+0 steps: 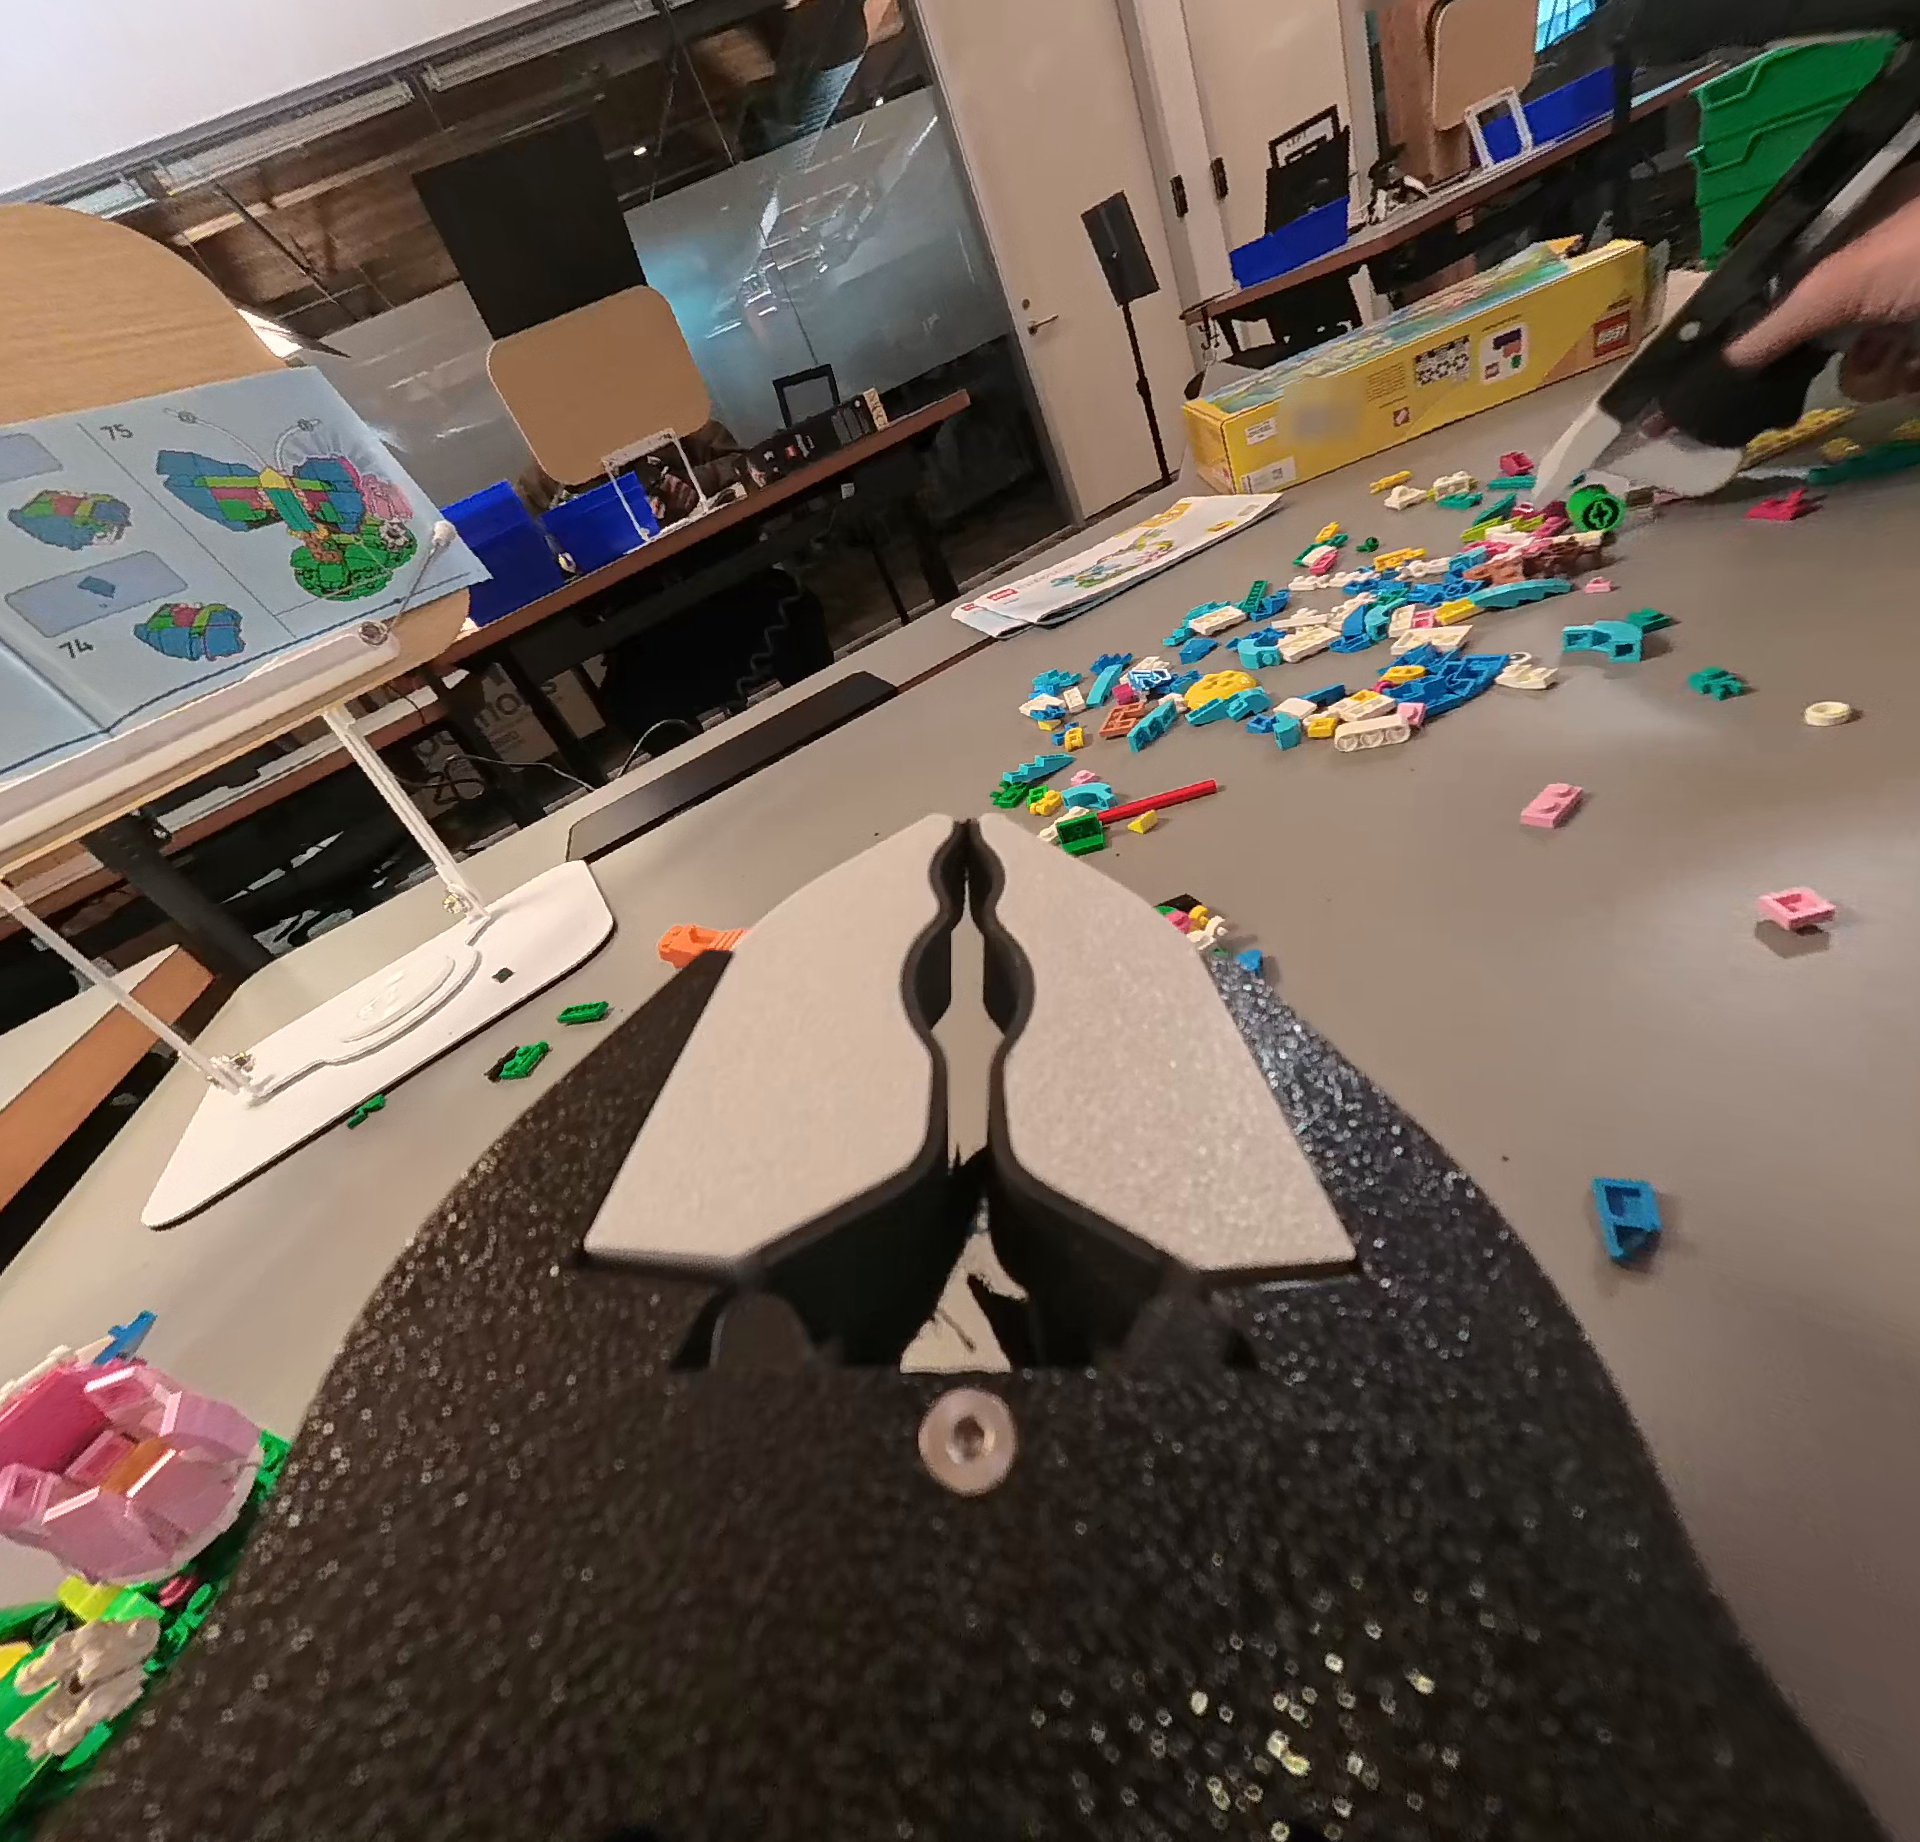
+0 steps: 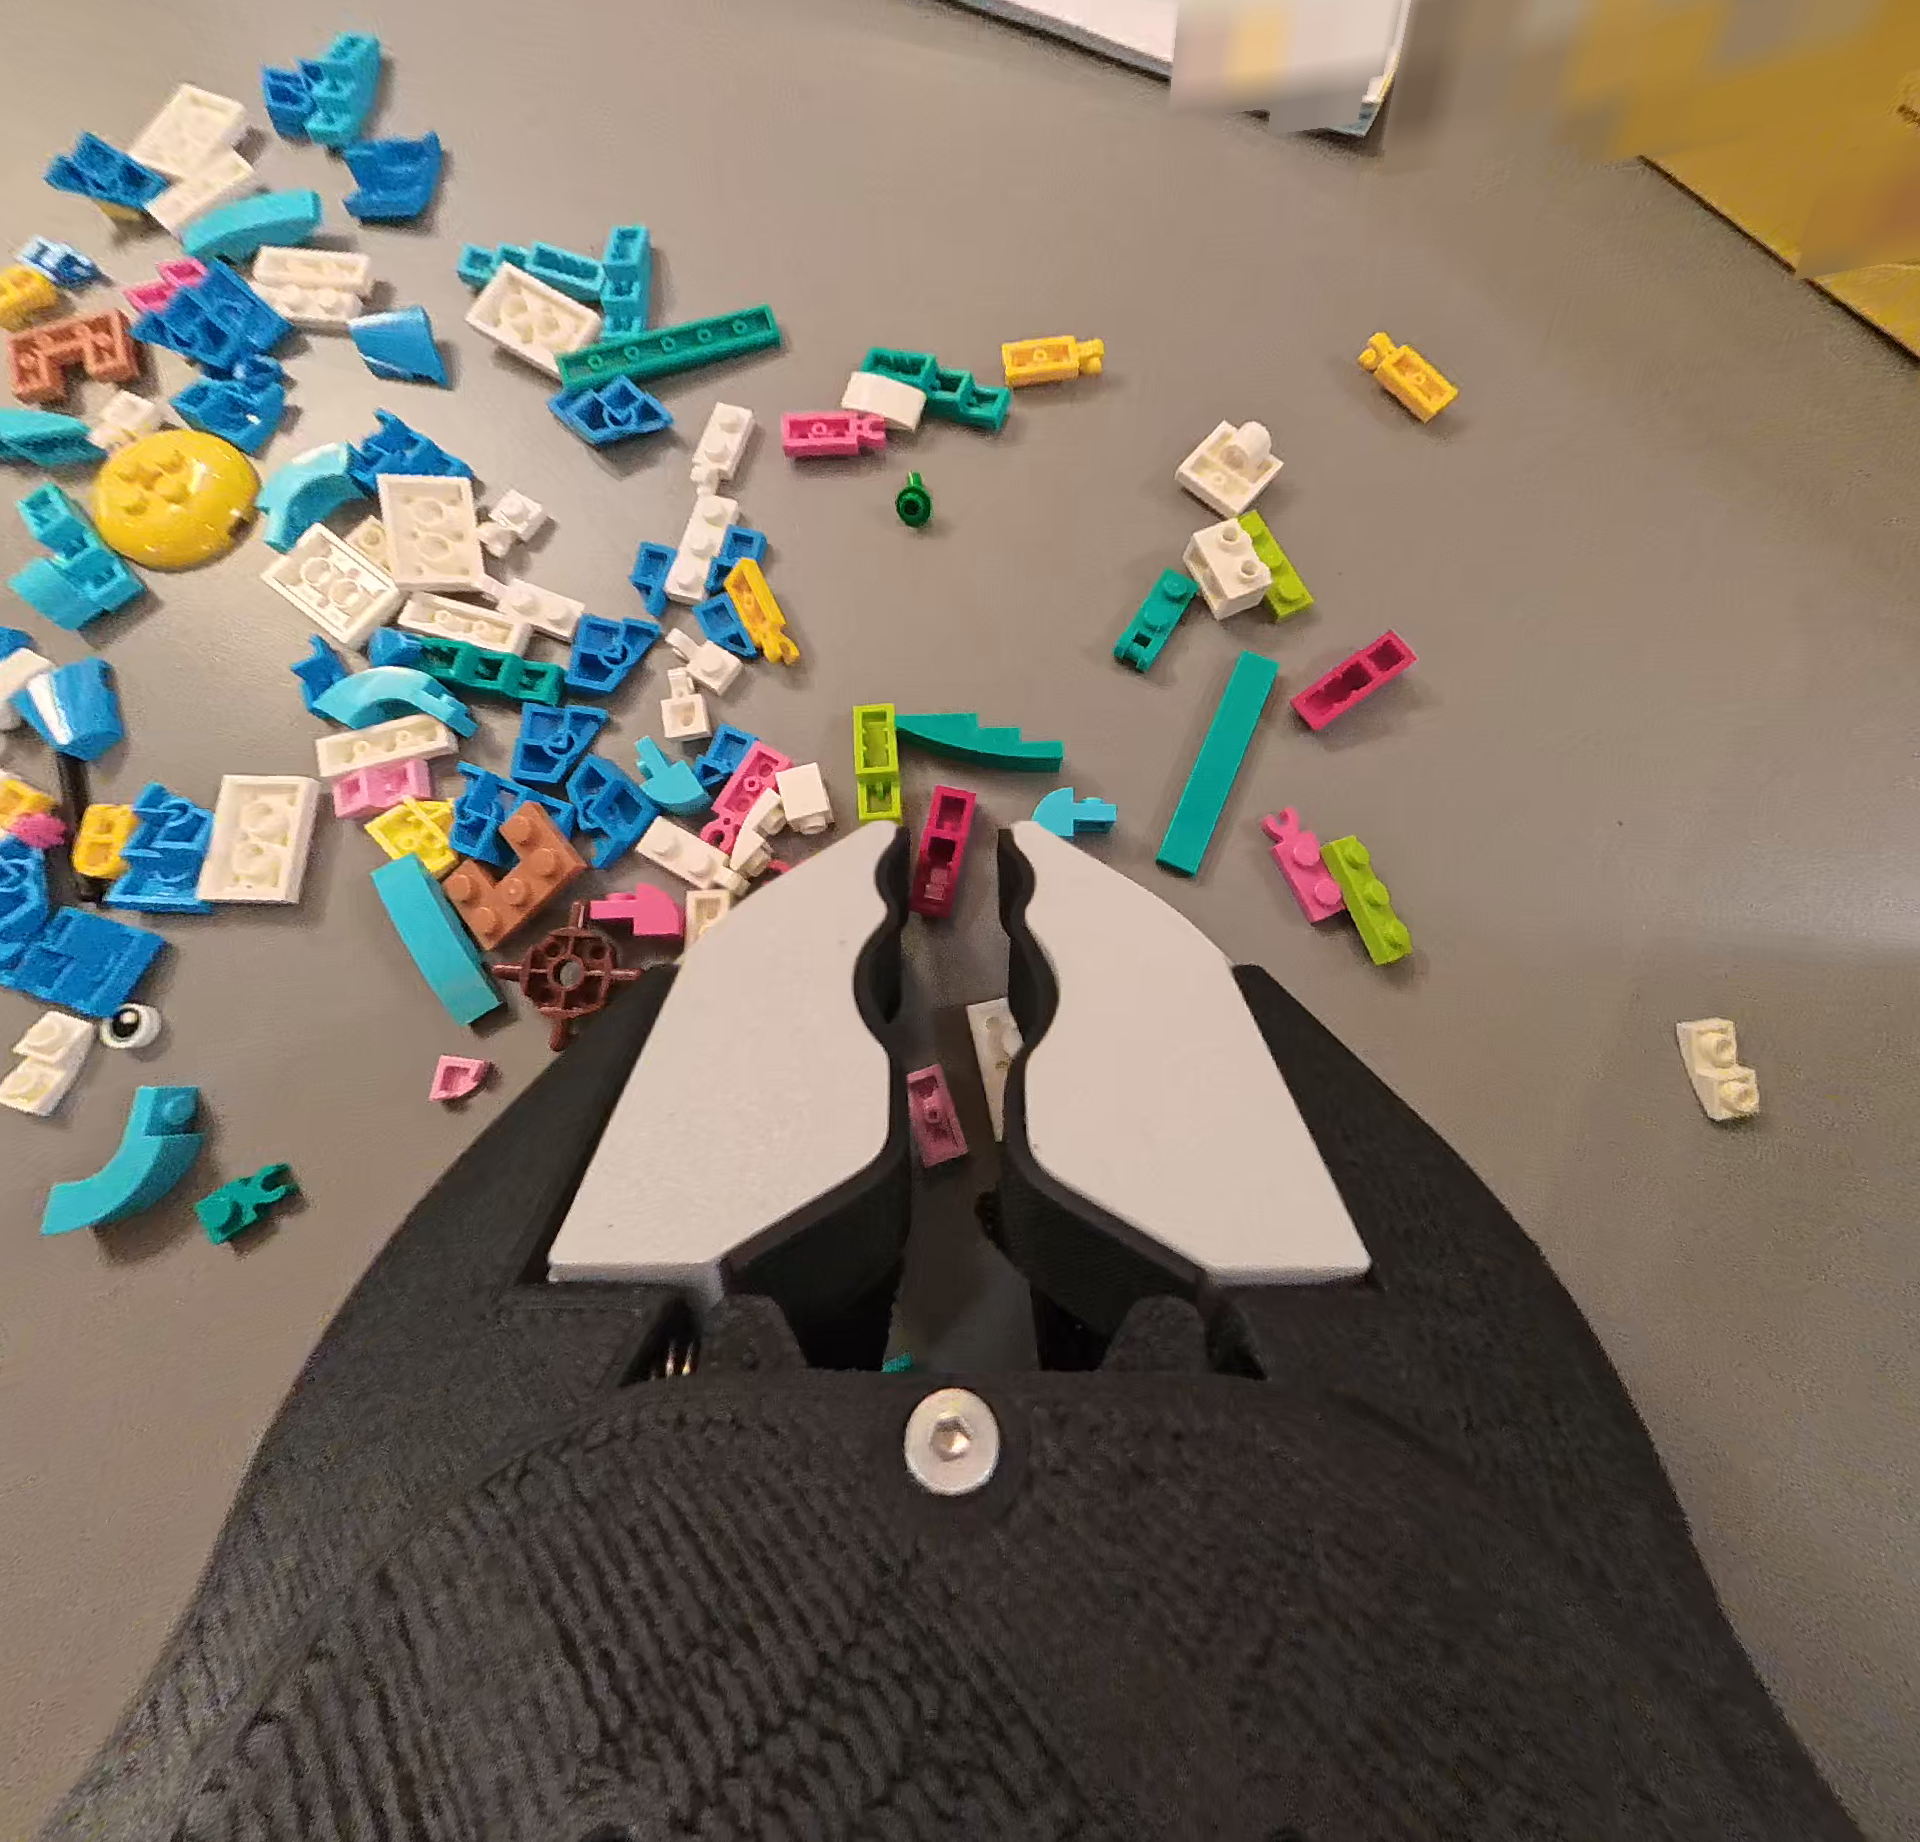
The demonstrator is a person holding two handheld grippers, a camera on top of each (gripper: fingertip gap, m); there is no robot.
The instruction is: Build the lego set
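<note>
Picking step: my right hand-held gripper (image 2: 948, 836), jaws spread, straddled a magenta brick (image 2: 943, 852) among the loose pieces on the desk (image 2: 1558, 1273); left hand-held gripper (image 1: 968, 828) pressed together, empty. Next I judged: close squarely on it

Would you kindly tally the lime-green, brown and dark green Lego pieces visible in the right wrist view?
Lime-green pieces: 3
Brown pieces: 3
Dark green pieces: 1
Total: 7
</note>
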